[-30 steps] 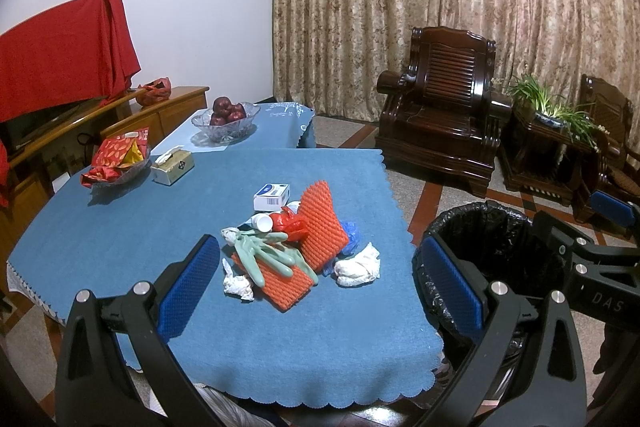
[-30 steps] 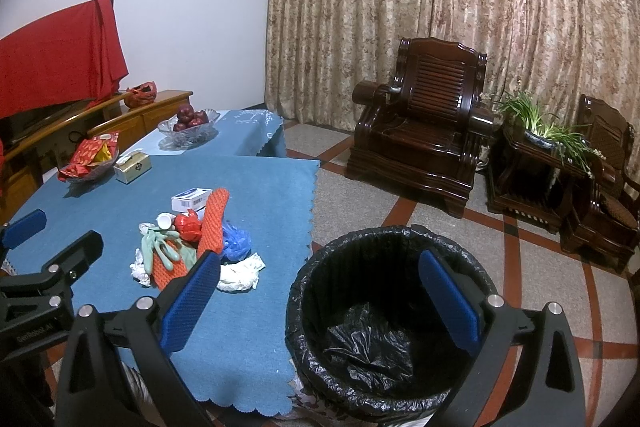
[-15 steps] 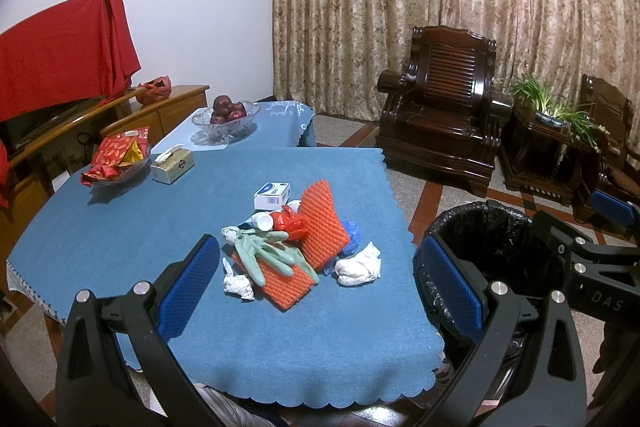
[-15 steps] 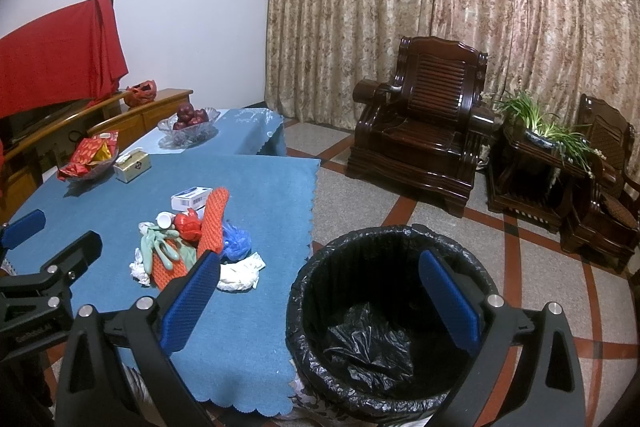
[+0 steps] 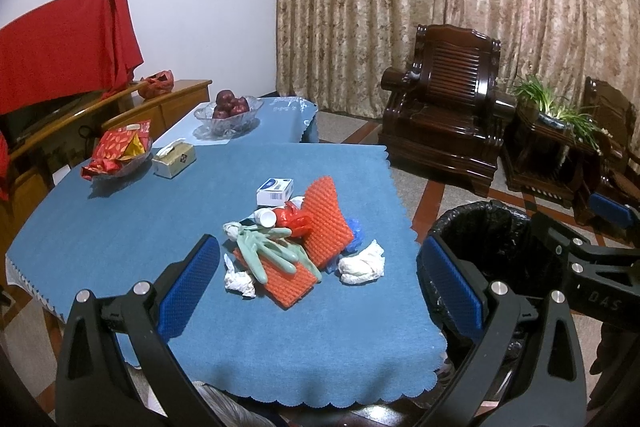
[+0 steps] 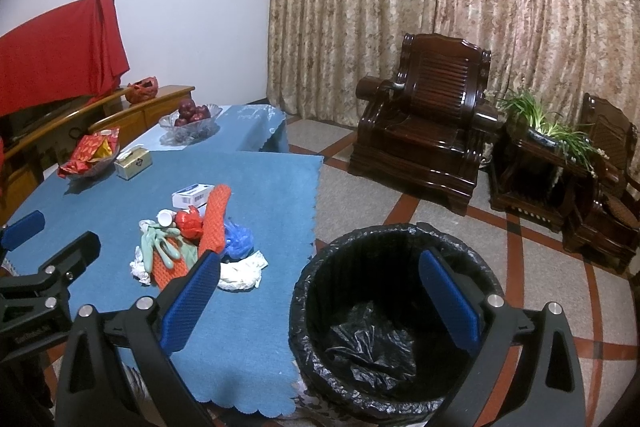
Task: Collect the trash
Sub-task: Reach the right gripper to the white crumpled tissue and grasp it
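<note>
Left gripper (image 5: 320, 283) nearest, jaws spread wide, empty, above near table edge. Trash pile (image 5: 298, 245) straight ahead of it, just beyond the tips, on blue table (image 5: 120, 227); tissue wad (image 5: 239, 278) closest to left finger, second wad (image 5: 362, 263) right of it. Orange mesh (image 5: 320, 227) long axis runs near-left to far-right.

Right gripper (image 6: 320, 295) also spread, empty, over bin (image 6: 396, 307); pile lies to its left. Left gripper judged better placed for first pick. Bin right of table, holds no collected trash.
</note>
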Demonstrator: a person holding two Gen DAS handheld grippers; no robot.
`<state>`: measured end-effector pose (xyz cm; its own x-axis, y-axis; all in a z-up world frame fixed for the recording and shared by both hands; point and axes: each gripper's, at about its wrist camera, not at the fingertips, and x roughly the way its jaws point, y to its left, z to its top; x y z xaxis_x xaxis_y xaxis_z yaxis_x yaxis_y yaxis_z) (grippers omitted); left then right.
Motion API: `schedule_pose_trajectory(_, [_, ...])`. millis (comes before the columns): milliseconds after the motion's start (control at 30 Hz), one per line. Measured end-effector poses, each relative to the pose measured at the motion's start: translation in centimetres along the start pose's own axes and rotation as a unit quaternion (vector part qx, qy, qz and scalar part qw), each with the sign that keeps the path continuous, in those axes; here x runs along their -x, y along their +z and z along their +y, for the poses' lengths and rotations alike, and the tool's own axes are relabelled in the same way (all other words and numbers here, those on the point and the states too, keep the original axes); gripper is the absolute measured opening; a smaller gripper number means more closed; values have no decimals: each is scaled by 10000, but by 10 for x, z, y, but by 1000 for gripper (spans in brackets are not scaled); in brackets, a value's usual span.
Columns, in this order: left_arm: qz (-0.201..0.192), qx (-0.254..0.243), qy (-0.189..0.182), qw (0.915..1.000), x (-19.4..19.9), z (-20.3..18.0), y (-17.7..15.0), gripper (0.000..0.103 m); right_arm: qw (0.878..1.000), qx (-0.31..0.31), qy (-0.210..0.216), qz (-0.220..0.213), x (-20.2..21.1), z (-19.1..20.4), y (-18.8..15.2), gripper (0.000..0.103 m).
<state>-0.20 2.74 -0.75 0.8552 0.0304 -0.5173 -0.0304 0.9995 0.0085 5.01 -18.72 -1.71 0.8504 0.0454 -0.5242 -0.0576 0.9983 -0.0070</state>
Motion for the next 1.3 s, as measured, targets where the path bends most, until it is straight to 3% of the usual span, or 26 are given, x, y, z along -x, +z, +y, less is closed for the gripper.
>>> schedule_pose_trajectory(333, [-25,264,430,9987,-28,37,3,98,9994,219,249,25,-32,23,3,97])
schedule_pose_trajectory(600, [50,198,1064,9941,-75,86,-15,98,9948,487,885,137,-96,66,-8,96])
schedule_pose_trajectory(767, [282,452,1142,9920,-99,115,-39,98,9895,648,1199,487,-144,94,-27,85])
schedule_pose_trajectory(900, [565,628,1230,9888,-117,129,-58,98,9876,750,1126,801,-182,107,-45,81])
schedule_pose_trajectory(1000, [780,666,1196,9875,-131,131,-68,98,9868,754,1047,982,-200,107,-56,80])
schedule_pose_trajectory(1300, [946,458,1016,9893,-155,117,-74,97,9838,778,884,1355,-238,104,-75,80])
